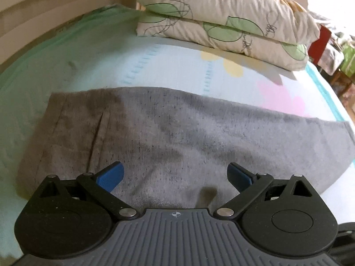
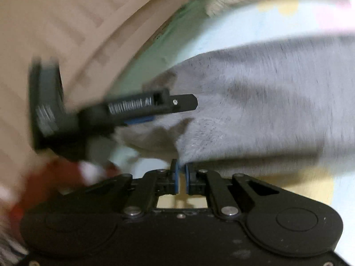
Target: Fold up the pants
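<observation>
Grey speckled pants (image 1: 177, 128) lie flat across the bed, folded lengthwise, with the waistband end at the left. My left gripper (image 1: 175, 173) hovers just over their near edge, open, its blue pads (image 1: 111, 175) wide apart and empty. In the blurred right wrist view, my right gripper (image 2: 180, 166) is shut on the near edge of the pants (image 2: 266, 110), and the fabric runs up from its tips. The left gripper (image 2: 177, 104) shows there from the side, over the cloth's left end.
The pastel bed sheet (image 1: 111, 66) lies under the pants. Two stacked leaf-print pillows (image 1: 221, 22) lie beyond them. A pale slatted headboard (image 1: 44, 6) borders the left side. Something red and white (image 2: 66, 173), blurred, sits beside my right gripper. Clutter stands off the bed's right edge (image 1: 341, 62).
</observation>
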`<move>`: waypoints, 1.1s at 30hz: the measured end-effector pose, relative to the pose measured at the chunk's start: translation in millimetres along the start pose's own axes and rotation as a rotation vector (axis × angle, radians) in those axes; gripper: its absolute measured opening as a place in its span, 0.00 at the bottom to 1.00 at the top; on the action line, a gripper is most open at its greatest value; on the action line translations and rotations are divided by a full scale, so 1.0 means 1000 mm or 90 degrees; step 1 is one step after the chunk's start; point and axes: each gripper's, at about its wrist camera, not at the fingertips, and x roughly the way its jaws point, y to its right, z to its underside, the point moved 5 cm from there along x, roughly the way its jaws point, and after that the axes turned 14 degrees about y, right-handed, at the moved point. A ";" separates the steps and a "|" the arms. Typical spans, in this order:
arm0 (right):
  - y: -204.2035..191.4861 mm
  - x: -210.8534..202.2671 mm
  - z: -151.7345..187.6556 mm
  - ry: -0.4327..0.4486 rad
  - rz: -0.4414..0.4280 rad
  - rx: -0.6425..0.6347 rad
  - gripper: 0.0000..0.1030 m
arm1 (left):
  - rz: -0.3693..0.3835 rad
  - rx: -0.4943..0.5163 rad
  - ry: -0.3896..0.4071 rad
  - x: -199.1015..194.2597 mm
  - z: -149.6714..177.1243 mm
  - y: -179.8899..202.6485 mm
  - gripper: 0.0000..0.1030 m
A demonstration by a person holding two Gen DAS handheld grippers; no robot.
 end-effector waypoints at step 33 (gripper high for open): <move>0.086 -0.054 -0.010 0.079 0.279 -0.259 0.27 | 0.059 0.154 -0.204 0.022 0.067 0.042 0.99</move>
